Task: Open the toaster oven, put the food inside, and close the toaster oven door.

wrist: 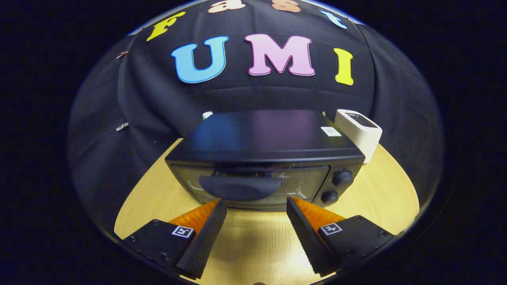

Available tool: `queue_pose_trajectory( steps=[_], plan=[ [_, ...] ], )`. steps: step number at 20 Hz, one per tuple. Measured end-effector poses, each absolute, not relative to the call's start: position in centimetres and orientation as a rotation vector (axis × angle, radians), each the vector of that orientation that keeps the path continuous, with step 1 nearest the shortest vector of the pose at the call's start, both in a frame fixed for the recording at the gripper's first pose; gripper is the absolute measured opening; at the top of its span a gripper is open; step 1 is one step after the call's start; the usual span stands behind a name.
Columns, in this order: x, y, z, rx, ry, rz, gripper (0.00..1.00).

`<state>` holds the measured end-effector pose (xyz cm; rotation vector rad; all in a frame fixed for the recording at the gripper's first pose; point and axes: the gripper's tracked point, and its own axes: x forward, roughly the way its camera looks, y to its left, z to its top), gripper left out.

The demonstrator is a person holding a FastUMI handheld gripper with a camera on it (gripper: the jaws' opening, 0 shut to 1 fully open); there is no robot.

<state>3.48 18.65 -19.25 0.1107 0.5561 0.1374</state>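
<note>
Now the tool (256, 204) hangs low over the light wooden table (380, 194), and its two fingers are spread wide apart with nothing between them but bare table surface. On the left, the left finger (206, 233) points forward and its tip comes just below the left end of the door handle (240, 187). This handle is a dark, curved bar and it sits across the upper part of the glass door (305, 183). The door is closed and stands upright. It belongs to the black toaster oven (265, 136), which stands on the table just ahead of the fingers, with its front turned toward them. I cannot tell if a fingertip touches the oven or only comes close to it. Further right, the right finger (307, 237) reaches toward the lower edge of the door. To the right of the door there are two round black knobs (342, 178), one above the other. Behind the right back corner of the oven stands a white box-shaped appliance (358, 132).
</note>
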Motion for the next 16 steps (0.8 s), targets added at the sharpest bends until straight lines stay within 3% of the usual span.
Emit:
queue_pose_trajectory(
  steps=[5, 16],
  plan=[
    [3.4, 15.4, -14.3, 0.119, 0.446, 0.145, 0.99],
    [2.2, 0.2, 0.5, 0.128, 0.119, 0.017, 0.98]
  ],
)
